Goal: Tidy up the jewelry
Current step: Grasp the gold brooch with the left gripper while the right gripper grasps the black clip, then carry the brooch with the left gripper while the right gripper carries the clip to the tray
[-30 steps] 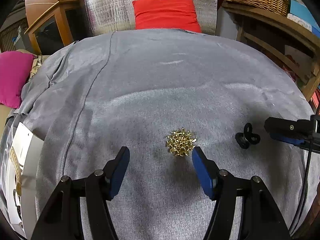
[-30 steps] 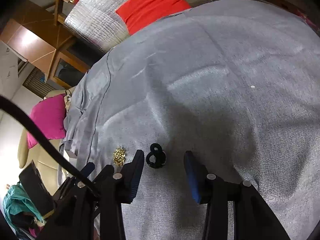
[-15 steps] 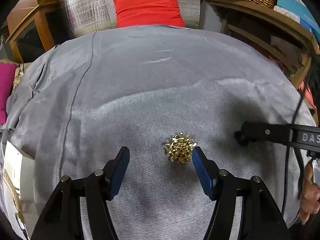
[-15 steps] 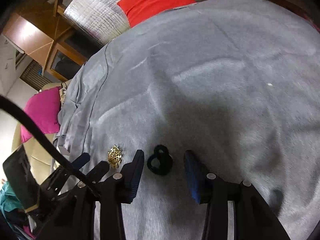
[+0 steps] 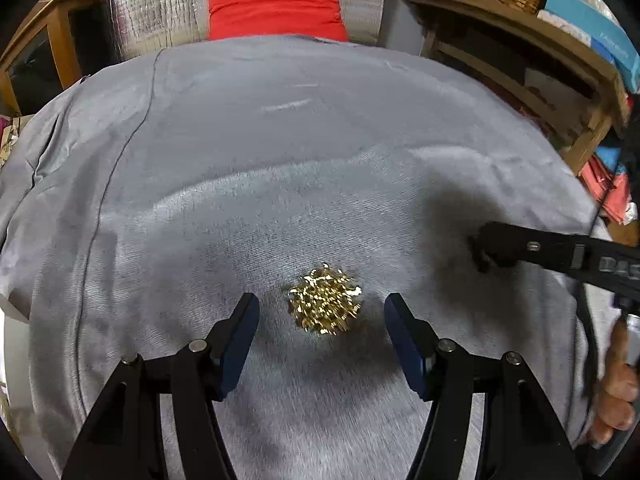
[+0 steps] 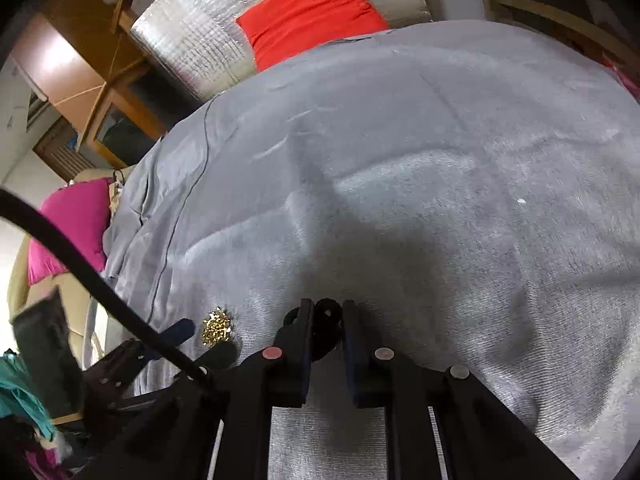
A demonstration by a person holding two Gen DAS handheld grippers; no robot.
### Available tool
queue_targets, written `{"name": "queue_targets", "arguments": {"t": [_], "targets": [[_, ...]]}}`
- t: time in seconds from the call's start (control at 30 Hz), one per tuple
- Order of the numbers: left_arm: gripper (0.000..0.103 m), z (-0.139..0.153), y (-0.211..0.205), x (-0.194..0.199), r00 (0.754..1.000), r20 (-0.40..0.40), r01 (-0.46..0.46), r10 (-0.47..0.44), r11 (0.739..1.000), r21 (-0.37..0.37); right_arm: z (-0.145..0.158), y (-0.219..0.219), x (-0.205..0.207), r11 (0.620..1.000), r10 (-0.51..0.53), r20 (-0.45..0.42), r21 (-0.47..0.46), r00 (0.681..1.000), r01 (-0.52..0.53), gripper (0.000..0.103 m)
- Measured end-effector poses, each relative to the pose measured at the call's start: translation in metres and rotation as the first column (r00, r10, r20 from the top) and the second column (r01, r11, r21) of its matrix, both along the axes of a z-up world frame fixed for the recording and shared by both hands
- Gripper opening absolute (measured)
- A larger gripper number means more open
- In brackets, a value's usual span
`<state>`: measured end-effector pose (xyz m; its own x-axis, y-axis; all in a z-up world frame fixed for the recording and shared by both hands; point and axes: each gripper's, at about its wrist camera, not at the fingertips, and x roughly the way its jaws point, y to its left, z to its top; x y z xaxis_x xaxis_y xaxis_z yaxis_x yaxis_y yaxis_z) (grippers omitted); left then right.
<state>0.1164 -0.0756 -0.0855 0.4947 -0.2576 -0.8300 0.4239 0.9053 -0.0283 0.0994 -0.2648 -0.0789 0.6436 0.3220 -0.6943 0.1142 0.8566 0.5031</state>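
Soft indoor light falls from above onto the grey cloth, whose nap shines in pale streaks across the middle while dark, soft-edged shadows pool under the left gripper and, toward the cloth's right edge, beside the right gripper. The gold brooch throws small bright glints and looks slightly smeared, and the hand at the right edge is blurred. Both views bend strongly at the rim, with black corners, and the silver quilted panel glares.
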Motion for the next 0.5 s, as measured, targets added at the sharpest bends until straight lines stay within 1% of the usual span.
{"name": "queue_targets", "arguments": {"t": [0.03,0.13,0.2,0.27,0.3,0.5], "targets": [[0.066,-0.003,0.000,0.003,1.000,-0.004,-0.009,0.009,1.000,-0.001,-0.001,-0.001,0.000,1.000,-0.001,-0.006,0.003,1.000,0.001,0.015],[0.066,-0.003,0.002,0.007,0.999,0.011,-0.034,0.034,0.998,-0.044,-0.001,-0.002,-0.001,1.000,0.004,-0.015,0.003,1.000,-0.004,0.015],[0.063,-0.004,0.002,0.008,0.999,0.016,-0.039,0.040,0.998,-0.050,0.001,-0.001,-0.002,1.000,0.008,-0.011,0.002,1.000,-0.008,0.015],[0.043,-0.004,0.002,0.006,0.998,0.030,-0.045,0.046,0.998,-0.034,0.003,0.001,-0.002,1.000,0.008,-0.005,0.004,1.000,-0.008,0.015],[0.039,-0.003,0.002,0.005,0.999,0.035,-0.040,0.042,0.998,-0.038,0.004,0.002,-0.001,1.000,0.010,-0.001,0.006,1.000,-0.010,0.015],[0.039,0.001,0.009,0.002,0.997,0.027,-0.069,0.070,0.996,-0.051,0.010,0.009,-0.002,1.000,0.025,0.016,-0.002,1.000,-0.025,0.015]]}}
